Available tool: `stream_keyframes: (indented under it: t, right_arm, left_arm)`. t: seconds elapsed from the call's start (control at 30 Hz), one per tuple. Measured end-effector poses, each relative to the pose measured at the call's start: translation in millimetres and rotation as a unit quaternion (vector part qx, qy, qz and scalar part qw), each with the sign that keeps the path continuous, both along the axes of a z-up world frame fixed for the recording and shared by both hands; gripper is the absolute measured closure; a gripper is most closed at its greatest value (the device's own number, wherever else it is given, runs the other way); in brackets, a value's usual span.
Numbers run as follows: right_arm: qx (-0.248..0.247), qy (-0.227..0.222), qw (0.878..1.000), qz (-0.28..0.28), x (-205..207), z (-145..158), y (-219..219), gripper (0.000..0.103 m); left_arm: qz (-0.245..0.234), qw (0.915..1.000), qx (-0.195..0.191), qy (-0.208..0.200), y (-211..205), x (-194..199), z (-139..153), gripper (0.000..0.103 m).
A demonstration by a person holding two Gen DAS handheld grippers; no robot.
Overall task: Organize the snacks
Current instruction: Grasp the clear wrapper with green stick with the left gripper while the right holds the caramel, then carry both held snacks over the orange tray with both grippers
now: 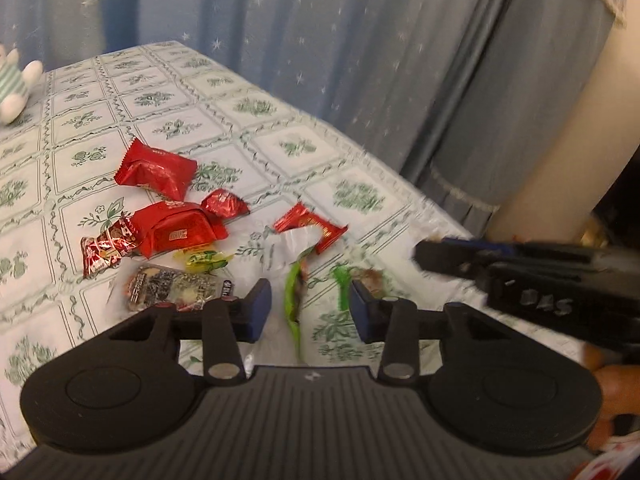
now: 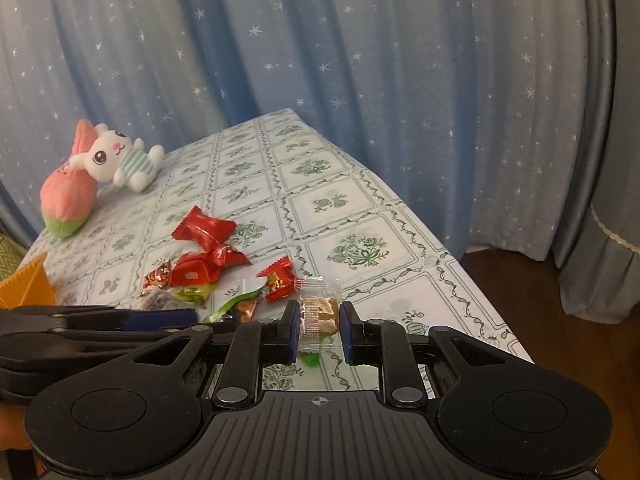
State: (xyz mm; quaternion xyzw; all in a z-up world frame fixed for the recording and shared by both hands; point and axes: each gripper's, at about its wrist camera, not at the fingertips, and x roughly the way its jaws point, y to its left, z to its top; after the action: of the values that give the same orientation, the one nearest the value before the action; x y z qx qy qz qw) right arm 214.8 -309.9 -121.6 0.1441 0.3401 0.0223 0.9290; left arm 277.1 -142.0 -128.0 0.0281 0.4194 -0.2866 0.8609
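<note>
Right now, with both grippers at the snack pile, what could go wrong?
1. The right gripper pinches only the thin clear packet; its loose film may slip from the fingers when lifted.
2. The green packet hangs edge-on between the left gripper fingers, apparently not yet pressed, so it might drop.
3. The two grippers are very close, and the table edge is near: a bump could push snacks off.

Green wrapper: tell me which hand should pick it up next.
Left. The left gripper already straddles the green wrapper, jaws open around it. The right gripper is shut on a clear packet, so it is occupied.
</note>
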Motion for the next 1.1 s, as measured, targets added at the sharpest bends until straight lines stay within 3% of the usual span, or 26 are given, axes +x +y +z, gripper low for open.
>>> stream_keyframes:
  t: [0.13, 0.27, 0.7, 1.1]
  right_arm:
    - [0.000, 0.004, 1.000, -0.001, 1, -2, 1, 0.082]
    - [-0.004, 0.005, 1.000, 0.000, 3, -3, 4, 0.082]
    - [-0.018, -0.005, 0.999, 0.030, -9, 4, 21, 0.082]
    - [-0.008, -0.012, 0.995, 0.095, -54, 46, 84, 0.082]
  left_arm:
    - [0.005, 0.9988, 0.049, -0.007, -8, 5, -10, 0.068]
    - [0.007, 0.9970, 0.077, -0.009, -16, 3, -13, 0.079]
    - [0.097, 0.9936, 0.056, 0.010, 30, -58, 17, 0.080]
    - [0.205, 0.9779, 0.036, -0.016, 104, -122, 73, 0.080]
